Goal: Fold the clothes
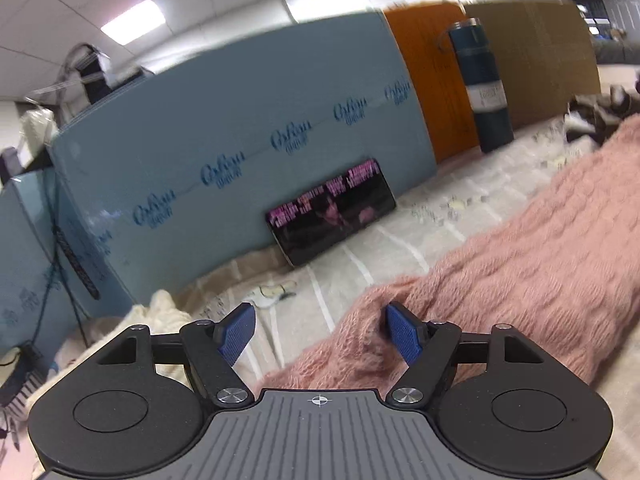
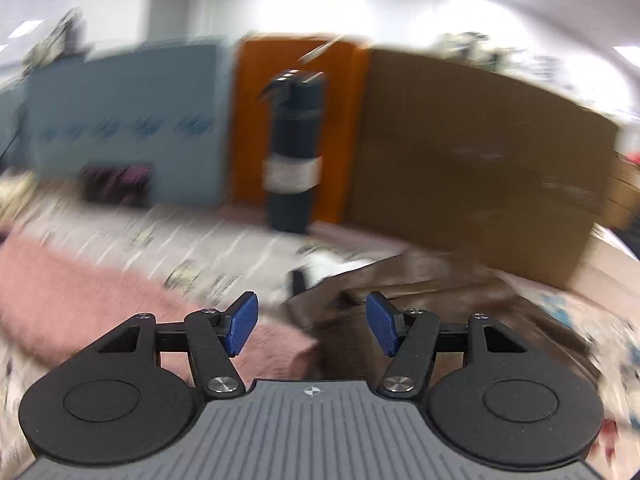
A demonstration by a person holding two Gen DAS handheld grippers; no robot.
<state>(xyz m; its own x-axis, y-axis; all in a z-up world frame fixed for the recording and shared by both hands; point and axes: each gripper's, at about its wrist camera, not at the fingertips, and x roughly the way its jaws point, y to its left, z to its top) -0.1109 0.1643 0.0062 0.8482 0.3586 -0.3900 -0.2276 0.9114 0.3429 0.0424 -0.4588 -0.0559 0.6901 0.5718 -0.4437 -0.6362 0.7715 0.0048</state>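
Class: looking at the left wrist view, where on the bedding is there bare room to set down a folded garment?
Free: the patterned sheet between the pink knit sweater and the phone leaning against the blue board. Crowded: the far corner by the dark bottle.

pink sweater (image 1: 520,256), blue-padded tongs (image 1: 320,334)

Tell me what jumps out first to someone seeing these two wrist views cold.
The fuzzy pink knit garment dominates, spread over the pale patterned cover and reaching under the open left gripper. Behind it a tall dark teal bottle stands against an orange panel, and a phone with a lit screen leans on the blue board. The right view is blurred; its open right gripper faces a brown garment.
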